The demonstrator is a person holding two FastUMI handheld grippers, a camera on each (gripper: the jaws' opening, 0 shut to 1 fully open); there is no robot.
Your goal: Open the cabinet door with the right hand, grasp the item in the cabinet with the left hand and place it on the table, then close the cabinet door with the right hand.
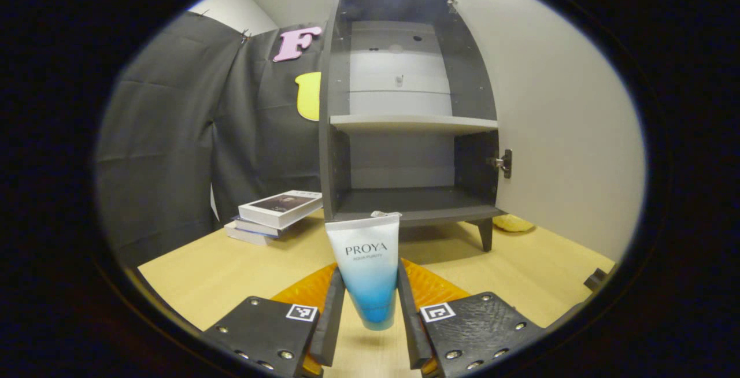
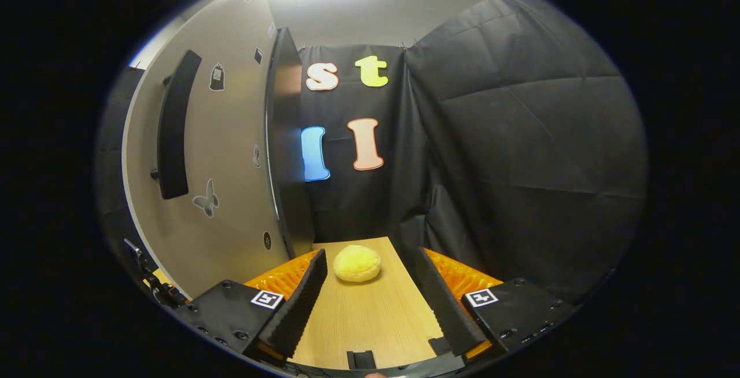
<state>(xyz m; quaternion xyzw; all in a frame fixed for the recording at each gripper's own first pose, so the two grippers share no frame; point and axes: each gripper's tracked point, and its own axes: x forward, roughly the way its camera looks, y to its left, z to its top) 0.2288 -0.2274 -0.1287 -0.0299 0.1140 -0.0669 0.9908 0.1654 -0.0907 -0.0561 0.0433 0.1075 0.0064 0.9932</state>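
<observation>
1. The left tongs (image 1: 370,303) are clenched on a cosmetic tube (image 1: 367,268), one finger on each flank of its lower, tapered part. The tube stands with its flat crimped end up and its cap end down, which keeps the cap free to meet the surface (image 1: 231,268) first.

2. The tube is outside the cabinet (image 1: 404,106), in front of its lower compartment and above the surface near that view's front edge. Whether the cap already touches the wood I cannot tell; it looks just above it.

3. Both cabinet compartments look bare, so I judge the fetching step done and the setting-down step in hand.

4. The cabinet door (image 1: 555,123) stands swung wide on its hinge (image 1: 504,163) at the cabinet's right side, giving the left tongs a free path out.

5. The right tongs (image 2: 367,303) are released, fingers well apart with nothing between them. They wait low over the surface beside the door's outer face, where the long dark handle (image 2: 173,126) is at hand for the closing push.

6. A yellow sponge-like lump (image 2: 357,263) lies on the surface ahead of the right tongs, near the door's free edge; in my judgement it may sit in the door's swing.

7. A stack of books (image 1: 272,216) lies by the cabinet's left side, well apart from the tube.
</observation>
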